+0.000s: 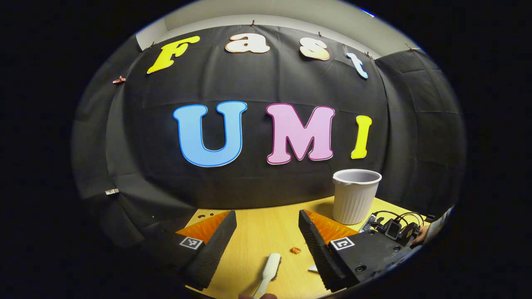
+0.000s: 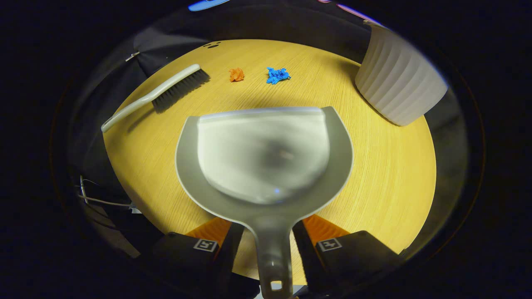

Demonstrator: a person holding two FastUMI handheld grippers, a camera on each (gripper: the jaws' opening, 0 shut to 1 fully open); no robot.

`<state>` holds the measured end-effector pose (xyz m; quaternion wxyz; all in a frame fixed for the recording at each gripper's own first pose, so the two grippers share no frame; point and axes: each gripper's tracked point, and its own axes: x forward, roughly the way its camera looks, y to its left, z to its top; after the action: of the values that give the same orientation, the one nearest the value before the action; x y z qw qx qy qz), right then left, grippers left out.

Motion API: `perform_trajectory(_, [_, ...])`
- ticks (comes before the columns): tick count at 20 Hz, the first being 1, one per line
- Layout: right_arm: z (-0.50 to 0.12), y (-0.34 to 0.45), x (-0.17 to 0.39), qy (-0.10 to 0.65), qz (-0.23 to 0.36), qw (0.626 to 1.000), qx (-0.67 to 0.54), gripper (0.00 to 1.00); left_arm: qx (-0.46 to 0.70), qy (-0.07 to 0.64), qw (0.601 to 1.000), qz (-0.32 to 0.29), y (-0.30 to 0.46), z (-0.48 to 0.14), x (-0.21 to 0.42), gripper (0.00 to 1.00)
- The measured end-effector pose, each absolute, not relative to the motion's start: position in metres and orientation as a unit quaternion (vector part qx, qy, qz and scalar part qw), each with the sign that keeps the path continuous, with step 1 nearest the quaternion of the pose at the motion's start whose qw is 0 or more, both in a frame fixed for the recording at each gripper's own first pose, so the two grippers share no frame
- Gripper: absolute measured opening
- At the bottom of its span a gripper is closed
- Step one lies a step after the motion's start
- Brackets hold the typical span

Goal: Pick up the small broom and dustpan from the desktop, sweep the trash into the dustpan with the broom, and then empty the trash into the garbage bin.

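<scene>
Dustpan [image 2: 266,158] lifted, handle clenched in right gripper [image 2: 266,245]; left gripper [image 1: 266,245] spread wide above broom [image 2: 166,93] lying on bench [image 2: 374,166]. 2 scraps [image 2: 236,74] unswept; bin [image 2: 397,81] far right.

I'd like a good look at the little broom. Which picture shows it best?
The right gripper view: the whole broom lies on the desk, handle and bristles both plain. The left gripper view catches just its handle at the bottom edge, between that tool's fingers.

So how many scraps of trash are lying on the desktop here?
2. The orange scrap lies just right of the broom bristles; the blue scrap lies farther right, beyond the dustpan. Others may be hidden.
</scene>
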<state>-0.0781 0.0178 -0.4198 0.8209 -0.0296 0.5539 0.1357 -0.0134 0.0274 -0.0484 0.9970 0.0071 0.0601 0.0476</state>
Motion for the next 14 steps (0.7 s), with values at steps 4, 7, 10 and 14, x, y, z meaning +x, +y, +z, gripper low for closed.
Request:
perform_trajectory(4, [-0.421, 0.016, -0.07, 0.564, 0.125, 0.816, -0.022, 0.41, 0.001, 0.07, 0.996, 0.059, 0.034, -0.057, -0.011, 0.96])
perform_trajectory(7, [-0.42, 0.017, -0.07, 0.557, 0.13, 0.82, -0.028, 0.41, 0.001, 0.079, 0.995, 0.068, 0.039, -0.066, -0.009, 0.96])
perform_trajectory(10, [-0.417, 0.019, -0.068, 0.549, 0.142, 0.823, -0.026, 0.37, 0.0, 0.101, 0.993, 0.066, 0.043, -0.08, -0.006, 0.96])
perform_trajectory(14, [-0.4, 0.017, -0.067, 0.526, 0.163, 0.834, -0.027, 0.32, 0.003, 0.173, 0.984, 0.034, 0.038, -0.119, -0.005, 0.96])
